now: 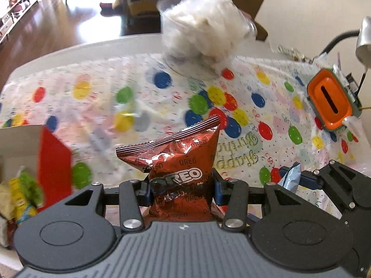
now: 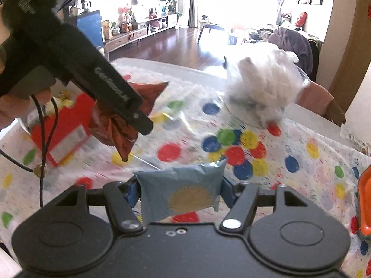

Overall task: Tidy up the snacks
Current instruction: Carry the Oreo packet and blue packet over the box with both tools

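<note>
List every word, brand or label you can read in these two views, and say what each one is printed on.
"OREO": big white logo, repeated small, on the shiny red-brown foil snack packet held in the left gripper.
"Happy Birthday": green script, upside down and partly cut off, on the balloon-print plastic tablecloth.
Pale blue-grey packet with a gold sunburst in the right gripper: no text visible.
Red cardboard box label: too blurred.

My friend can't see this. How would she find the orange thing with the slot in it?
Start at the table covered by the balloon-print tablecloth. Go to its right-hand edge in the left wrist view, beneath the bent neck of the silver lamp. There sits the orange container, a rounded block with a dark slot in its top and a greenish rim. Nothing else near it is orange or has a slot.
</note>
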A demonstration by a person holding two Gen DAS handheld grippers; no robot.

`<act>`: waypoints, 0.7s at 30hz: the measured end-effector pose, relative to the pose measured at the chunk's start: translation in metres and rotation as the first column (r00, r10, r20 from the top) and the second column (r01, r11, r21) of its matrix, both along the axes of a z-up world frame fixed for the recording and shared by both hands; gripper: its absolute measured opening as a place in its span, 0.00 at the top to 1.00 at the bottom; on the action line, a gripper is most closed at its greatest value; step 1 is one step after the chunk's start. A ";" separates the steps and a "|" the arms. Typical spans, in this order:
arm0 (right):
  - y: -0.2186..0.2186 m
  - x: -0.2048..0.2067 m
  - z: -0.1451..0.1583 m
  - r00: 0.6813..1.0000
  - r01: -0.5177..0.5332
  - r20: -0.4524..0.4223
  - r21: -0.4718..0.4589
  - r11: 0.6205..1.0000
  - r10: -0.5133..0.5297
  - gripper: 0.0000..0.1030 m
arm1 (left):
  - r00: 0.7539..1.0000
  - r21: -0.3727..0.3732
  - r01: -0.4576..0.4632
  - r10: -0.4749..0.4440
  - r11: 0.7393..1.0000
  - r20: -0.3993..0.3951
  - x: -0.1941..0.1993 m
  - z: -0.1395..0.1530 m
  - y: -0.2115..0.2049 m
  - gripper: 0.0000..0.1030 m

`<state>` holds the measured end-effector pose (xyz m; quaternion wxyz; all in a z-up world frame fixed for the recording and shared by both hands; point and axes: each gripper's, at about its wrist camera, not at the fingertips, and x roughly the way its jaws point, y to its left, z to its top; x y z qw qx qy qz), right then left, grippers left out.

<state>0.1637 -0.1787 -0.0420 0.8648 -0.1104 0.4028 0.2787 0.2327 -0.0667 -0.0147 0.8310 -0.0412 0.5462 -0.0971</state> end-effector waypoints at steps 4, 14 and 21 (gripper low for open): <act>0.024 -0.010 0.017 1.000 -0.004 0.002 0.029 1.000 0.004 0.36 | 0.999 -0.003 -0.011 0.011 1.000 0.044 -0.021 0.019 0.034 0.56; 0.102 -0.029 0.044 0.998 -0.065 0.007 0.072 0.995 0.065 0.36 | 0.995 0.021 -0.047 0.045 0.999 0.089 -0.066 0.046 0.119 0.56; 0.162 -0.037 0.050 0.992 -0.125 0.007 0.088 0.988 0.125 0.36 | 0.992 0.054 -0.092 0.086 0.994 0.090 -0.093 0.055 0.187 0.55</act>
